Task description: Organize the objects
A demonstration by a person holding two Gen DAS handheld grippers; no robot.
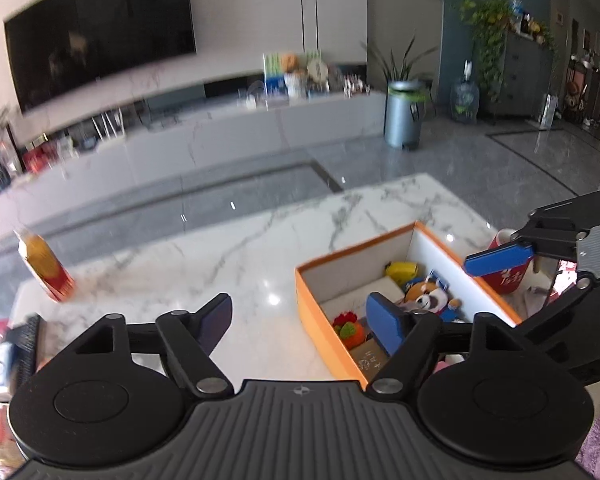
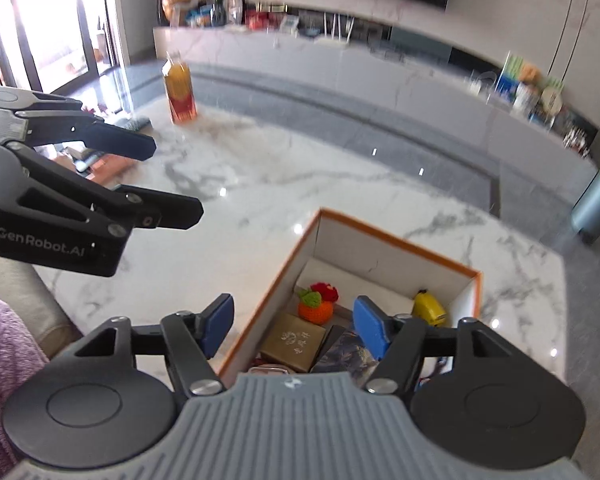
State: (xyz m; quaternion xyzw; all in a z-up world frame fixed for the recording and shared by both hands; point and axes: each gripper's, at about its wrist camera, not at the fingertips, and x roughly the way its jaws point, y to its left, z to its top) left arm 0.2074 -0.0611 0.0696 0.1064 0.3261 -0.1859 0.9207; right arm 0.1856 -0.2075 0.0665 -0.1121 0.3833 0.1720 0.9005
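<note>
Left gripper (image 1: 300,320) and right gripper (image 2: 296,324) both wide open and empty, above the orange box (image 1: 320,312).

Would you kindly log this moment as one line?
left gripper: open, empty | right gripper: open, empty | orange cardboard box: toys inside | orange drink bottle: outside box

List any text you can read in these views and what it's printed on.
"GenRobot.AI": side of the left gripper, seen from the right wrist.
Red cup: white characters, too blurred to read.
Brown box in the orange box: pale characters, unreadable.
Bottle label: unreadable.
</note>
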